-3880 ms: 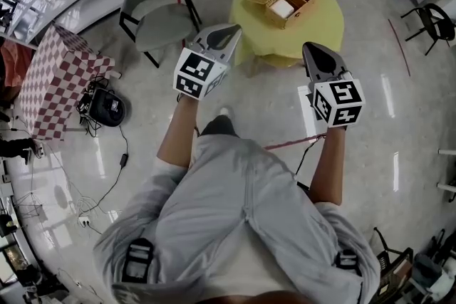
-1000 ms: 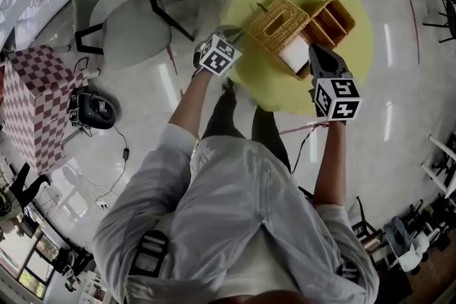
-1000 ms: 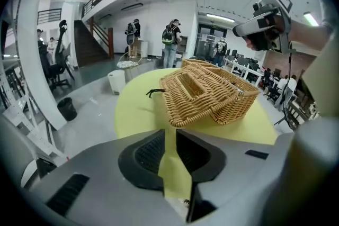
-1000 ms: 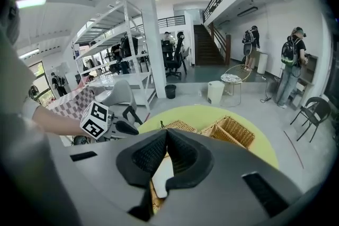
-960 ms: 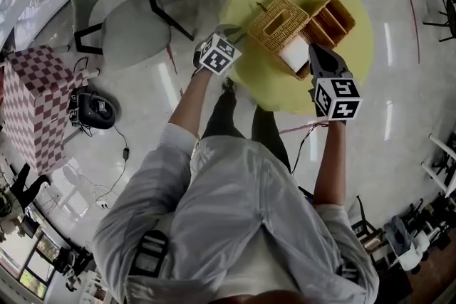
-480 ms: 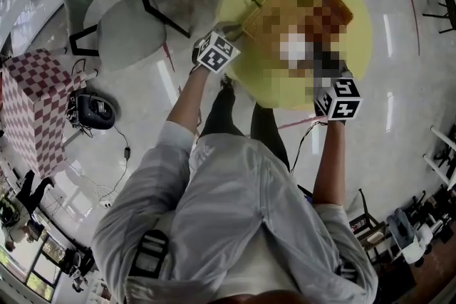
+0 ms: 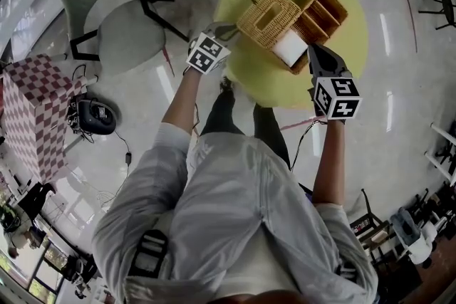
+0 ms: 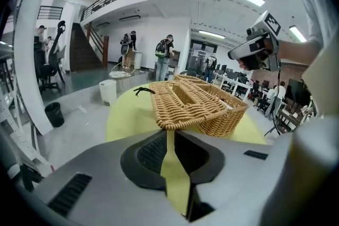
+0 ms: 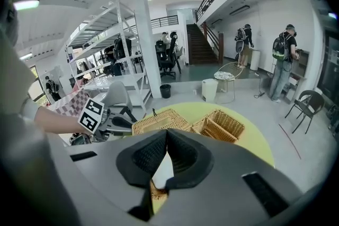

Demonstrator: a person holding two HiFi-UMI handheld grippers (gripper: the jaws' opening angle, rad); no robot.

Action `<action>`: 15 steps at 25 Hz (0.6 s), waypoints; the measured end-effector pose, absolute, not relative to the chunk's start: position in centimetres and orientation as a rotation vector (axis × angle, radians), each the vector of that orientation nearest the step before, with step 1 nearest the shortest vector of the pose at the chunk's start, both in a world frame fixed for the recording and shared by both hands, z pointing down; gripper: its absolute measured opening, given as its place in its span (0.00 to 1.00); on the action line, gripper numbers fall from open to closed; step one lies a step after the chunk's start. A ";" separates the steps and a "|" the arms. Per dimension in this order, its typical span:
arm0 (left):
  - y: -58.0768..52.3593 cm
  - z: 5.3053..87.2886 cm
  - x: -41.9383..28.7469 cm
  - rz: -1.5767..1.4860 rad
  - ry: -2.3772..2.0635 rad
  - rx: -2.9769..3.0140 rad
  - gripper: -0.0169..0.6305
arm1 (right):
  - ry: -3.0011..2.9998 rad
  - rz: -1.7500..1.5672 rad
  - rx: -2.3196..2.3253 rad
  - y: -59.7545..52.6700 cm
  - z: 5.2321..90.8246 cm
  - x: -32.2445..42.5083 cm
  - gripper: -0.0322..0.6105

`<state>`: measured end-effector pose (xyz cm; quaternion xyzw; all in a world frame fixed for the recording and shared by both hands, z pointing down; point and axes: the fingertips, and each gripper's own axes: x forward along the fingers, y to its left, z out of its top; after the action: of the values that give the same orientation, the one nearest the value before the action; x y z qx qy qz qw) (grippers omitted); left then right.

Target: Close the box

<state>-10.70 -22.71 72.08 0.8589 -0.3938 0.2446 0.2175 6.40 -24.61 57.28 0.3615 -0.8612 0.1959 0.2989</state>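
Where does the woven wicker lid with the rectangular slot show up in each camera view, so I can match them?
Head view: the woven wicker lid with the rectangular slot sits top centre.
Left gripper view: the lid fills the centre, close to the camera.
Right gripper view: the lid is small, just left of centre.
Shared landmark: the round yellow table beneath it, seen in all three views.

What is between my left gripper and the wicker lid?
Only bare yellow table separates the left gripper from the wicker lid, per the left gripper view.
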 end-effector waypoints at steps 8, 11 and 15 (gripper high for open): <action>-22.3 68.9 -10.6 0.593 -1.119 2.443 0.08 | -2.301 0.495 1.041 -23.4 55.2 7.1 0.09; -22.0 67.6 -10.7 0.573 -1.117 2.468 0.08 | -2.310 0.506 1.088 -22.6 54.3 7.5 0.09; -21.8 65.5 -10.4 0.531 -1.083 2.526 0.07 | -2.319 0.526 1.162 -21.7 52.9 8.1 0.09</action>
<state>-10.41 -21.80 65.50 0.8892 -0.3813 0.1871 0.1704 8.08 -21.71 52.90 0.4257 -0.8495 0.1925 0.2450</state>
